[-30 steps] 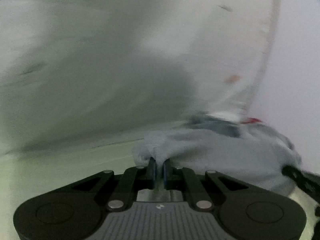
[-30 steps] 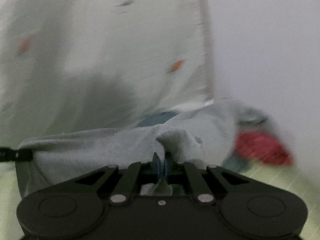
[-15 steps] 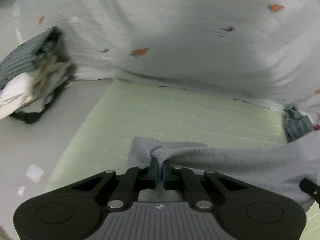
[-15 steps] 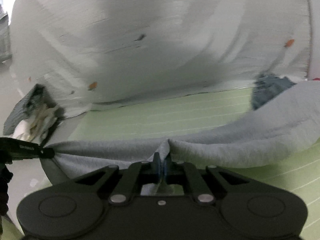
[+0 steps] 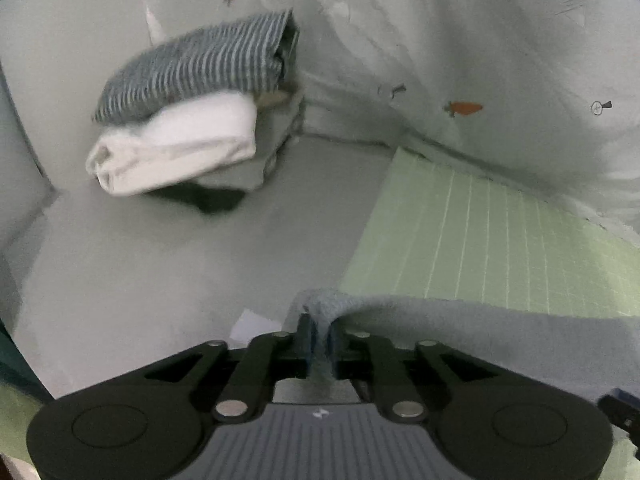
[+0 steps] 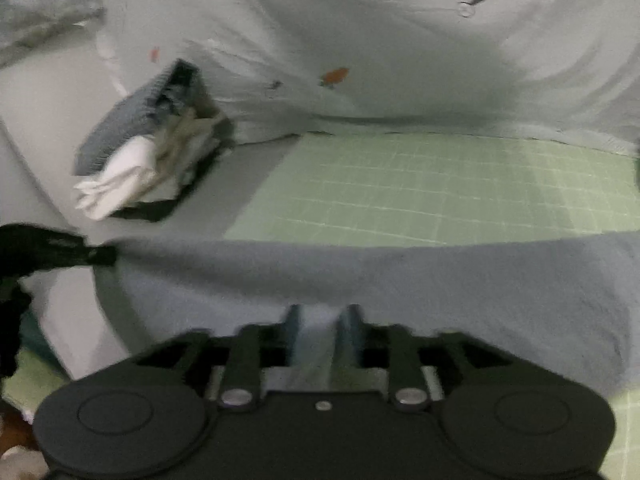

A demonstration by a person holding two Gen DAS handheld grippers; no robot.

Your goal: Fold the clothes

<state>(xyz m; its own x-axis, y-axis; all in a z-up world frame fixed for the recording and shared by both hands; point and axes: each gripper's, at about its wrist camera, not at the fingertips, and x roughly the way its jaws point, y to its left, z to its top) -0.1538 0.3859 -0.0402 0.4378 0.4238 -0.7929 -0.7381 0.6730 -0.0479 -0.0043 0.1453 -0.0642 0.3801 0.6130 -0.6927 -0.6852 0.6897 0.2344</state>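
Note:
A pale grey garment [image 5: 480, 332] hangs stretched between my two grippers over the near edge of the green grid mat [image 5: 500, 240]. My left gripper [image 5: 320, 334] pinches a bunched corner of it; its jaws are starting to open, with cloth still filling the narrow gap. In the right wrist view the garment [image 6: 400, 272] spreads as a wide band. My right gripper [image 6: 320, 320] has its jaws opening and standing well apart, the cloth's edge lying loose between them. The left gripper [image 6: 100, 256] shows at the far left, holding the corner.
A stack of folded clothes [image 5: 192, 112], striped grey on top and white below, sits on the grey tabletop [image 5: 160, 260] left of the mat [image 6: 400, 184]. A white sheet with carrot prints [image 5: 480, 40] covers the back. A small white scrap [image 5: 252, 324] lies near my left fingers.
Both grippers swept left with the grey garment, pulling it across the mat. The folded stack came into view. The right jaws have parted; the left still pinches the corner.

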